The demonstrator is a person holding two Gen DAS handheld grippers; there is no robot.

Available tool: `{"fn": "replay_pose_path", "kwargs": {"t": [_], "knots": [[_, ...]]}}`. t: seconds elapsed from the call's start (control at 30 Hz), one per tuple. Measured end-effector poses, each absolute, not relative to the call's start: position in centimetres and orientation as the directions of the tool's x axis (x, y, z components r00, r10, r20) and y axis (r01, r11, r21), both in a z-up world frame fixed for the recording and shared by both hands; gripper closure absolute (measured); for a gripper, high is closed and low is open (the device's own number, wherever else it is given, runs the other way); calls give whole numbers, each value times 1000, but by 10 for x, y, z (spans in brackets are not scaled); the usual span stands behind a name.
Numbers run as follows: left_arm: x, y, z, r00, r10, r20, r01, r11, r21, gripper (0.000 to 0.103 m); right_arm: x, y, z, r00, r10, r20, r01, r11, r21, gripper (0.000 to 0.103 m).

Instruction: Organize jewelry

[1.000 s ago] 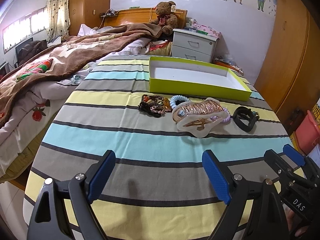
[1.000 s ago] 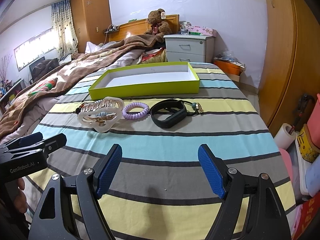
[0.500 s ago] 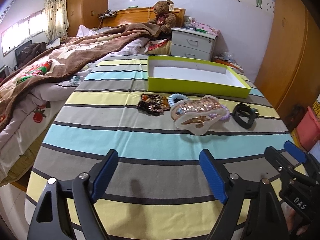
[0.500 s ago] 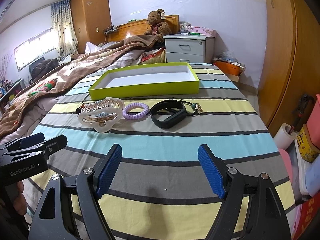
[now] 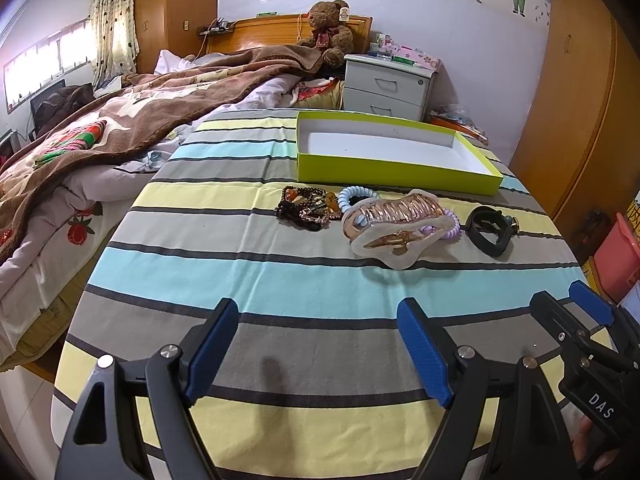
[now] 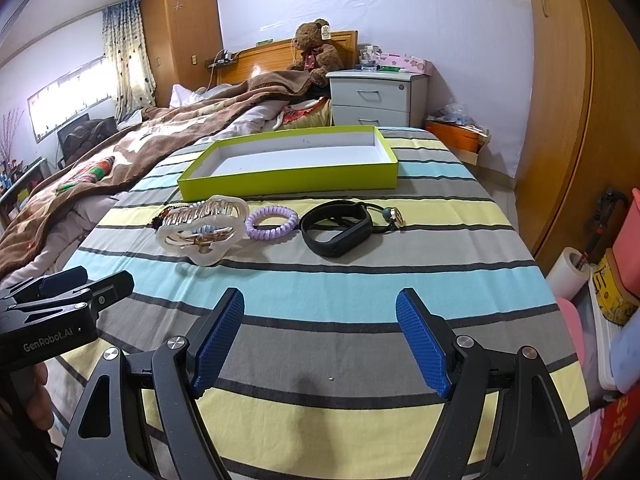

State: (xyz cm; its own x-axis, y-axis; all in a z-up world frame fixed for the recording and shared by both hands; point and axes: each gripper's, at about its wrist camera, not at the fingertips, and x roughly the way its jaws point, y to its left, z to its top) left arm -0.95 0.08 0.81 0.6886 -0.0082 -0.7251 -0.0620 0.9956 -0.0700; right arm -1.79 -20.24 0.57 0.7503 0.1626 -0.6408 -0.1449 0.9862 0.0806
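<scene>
Left gripper: jaws spread wide, nothing between the blue pads; it hung over the near edge of the striped cloth.
Right gripper: jaws spread wide and empty, also over the near edge, just beside the left one.
Box: lime-green, shallow, white inside, nothing in it; it lay toward the far edge of the cloth, apart from both grippers.
Hair claw: pale with rose-gold teeth, in a row just in front of the box's near wall.
Bead bracelets: dark tangle at the left end of the row, just beside the claw.
Blue coil tie: between beads and claw, partly hidden by the claw.
Purple coil tie: right of the claw and close against it.
Black band: right of the purple tie, standing on its edge.
Small charm: at the right end, on a cord running from the band.
Hand: only part of it showed, gripping the left handle.
</scene>
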Motion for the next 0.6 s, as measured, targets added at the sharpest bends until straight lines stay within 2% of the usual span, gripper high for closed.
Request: {"fn": "replay_pose_path", "kwargs": {"t": [0.6], "knots": [[-12, 3, 9, 689, 2, -725, -67, 996, -61, 20, -18, -202, 6, 750, 160, -642, -144, 987, 77, 25]]}}
